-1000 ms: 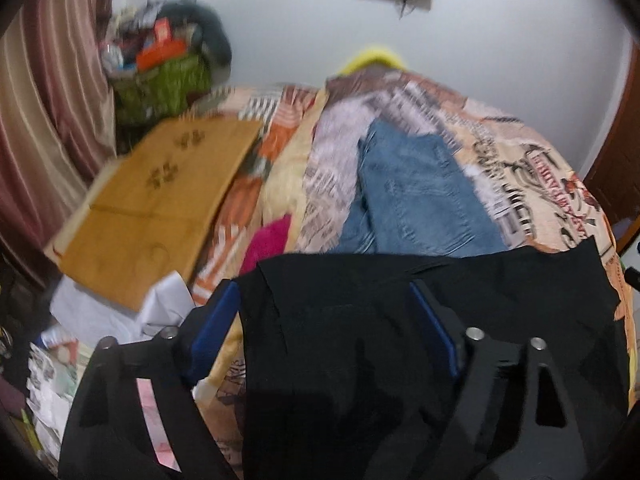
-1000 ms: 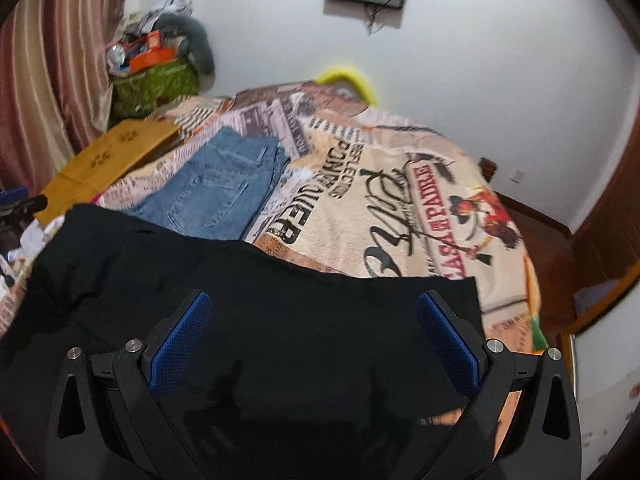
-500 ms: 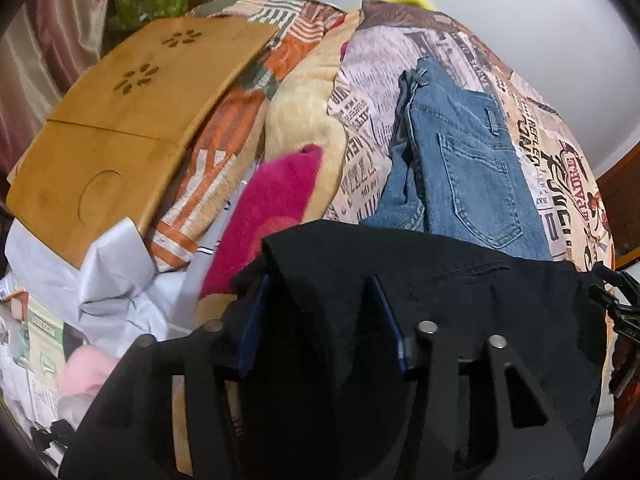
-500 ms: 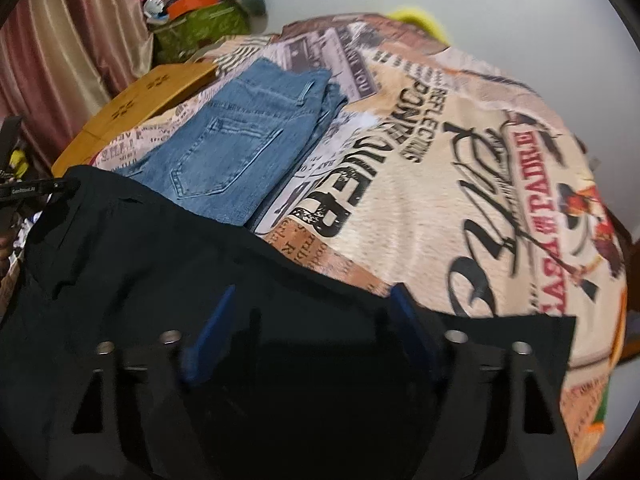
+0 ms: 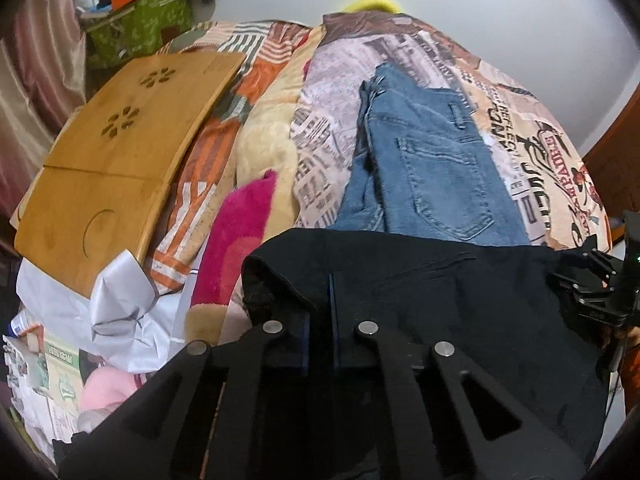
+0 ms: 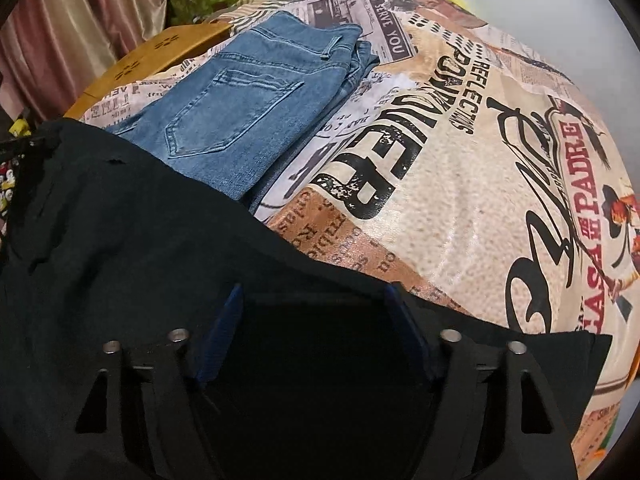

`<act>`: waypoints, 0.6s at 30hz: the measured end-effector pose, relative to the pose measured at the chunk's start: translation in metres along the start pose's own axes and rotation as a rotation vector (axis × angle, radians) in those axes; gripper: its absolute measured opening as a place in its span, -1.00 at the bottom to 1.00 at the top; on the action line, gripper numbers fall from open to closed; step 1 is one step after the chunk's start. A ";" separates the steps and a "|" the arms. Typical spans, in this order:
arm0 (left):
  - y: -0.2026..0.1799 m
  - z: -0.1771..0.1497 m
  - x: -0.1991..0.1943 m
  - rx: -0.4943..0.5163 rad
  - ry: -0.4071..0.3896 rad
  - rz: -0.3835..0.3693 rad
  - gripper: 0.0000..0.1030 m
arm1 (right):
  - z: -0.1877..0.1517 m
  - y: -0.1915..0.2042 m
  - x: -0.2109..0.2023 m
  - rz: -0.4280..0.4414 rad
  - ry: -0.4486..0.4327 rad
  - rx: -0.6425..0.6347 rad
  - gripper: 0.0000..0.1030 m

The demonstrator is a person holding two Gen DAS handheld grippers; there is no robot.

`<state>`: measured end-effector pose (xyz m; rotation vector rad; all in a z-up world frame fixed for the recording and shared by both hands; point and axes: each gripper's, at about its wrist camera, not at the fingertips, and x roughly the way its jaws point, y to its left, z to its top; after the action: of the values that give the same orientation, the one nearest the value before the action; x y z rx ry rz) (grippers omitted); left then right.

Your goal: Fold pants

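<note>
Left wrist view: the black pants (image 5: 460,300), spread on the bed (image 5: 540,152) beside folded jeans (image 5: 432,168), are pinched at their edge by the left gripper (image 5: 319,300). The right gripper (image 6: 316,300) has just been closing, half-open over cloth; both edges should be gripped firmly before lifting.

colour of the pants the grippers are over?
Black pants, plain with no visible pattern. Shows best in the right wrist view, beside the folded blue jeans.

We see a pale wall (image 5: 500,12) behind a bed (image 6: 460,200) under a newsprint-patterned cover, pink curtains (image 6: 80,28) at left, and a wooden board (image 5: 120,168).
</note>
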<state>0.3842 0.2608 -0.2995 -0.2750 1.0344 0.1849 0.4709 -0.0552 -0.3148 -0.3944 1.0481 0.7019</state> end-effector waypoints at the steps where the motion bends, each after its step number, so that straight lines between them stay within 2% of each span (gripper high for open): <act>1: -0.002 0.000 -0.003 0.008 -0.005 0.001 -0.88 | -0.002 0.005 -0.002 -0.018 -0.007 -0.011 -0.28; 4: -0.009 0.003 -0.008 0.029 -0.018 0.014 -0.89 | 0.000 0.013 -0.001 -0.069 -0.015 -0.053 -0.77; 5: -0.012 0.005 -0.011 0.035 -0.026 0.020 -0.89 | 0.000 0.015 -0.001 -0.074 -0.018 -0.060 -0.82; 9: -0.023 0.015 -0.023 0.060 -0.075 0.034 -0.90 | 0.001 0.014 -0.003 -0.096 -0.027 -0.059 -0.91; 14: -0.035 0.036 -0.028 0.064 -0.129 0.055 -0.90 | 0.000 -0.002 -0.016 -0.167 -0.083 -0.033 -0.97; 15: -0.037 0.040 -0.027 0.073 -0.131 0.055 -0.90 | 0.000 -0.006 -0.020 -0.166 -0.093 -0.015 -0.97; 18: -0.042 0.043 -0.018 0.098 -0.125 0.090 -0.90 | 0.004 -0.021 -0.032 -0.090 -0.100 0.008 -0.97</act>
<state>0.4225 0.2343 -0.2575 -0.1264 0.9293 0.2294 0.4779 -0.0786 -0.2857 -0.3935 0.9328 0.6307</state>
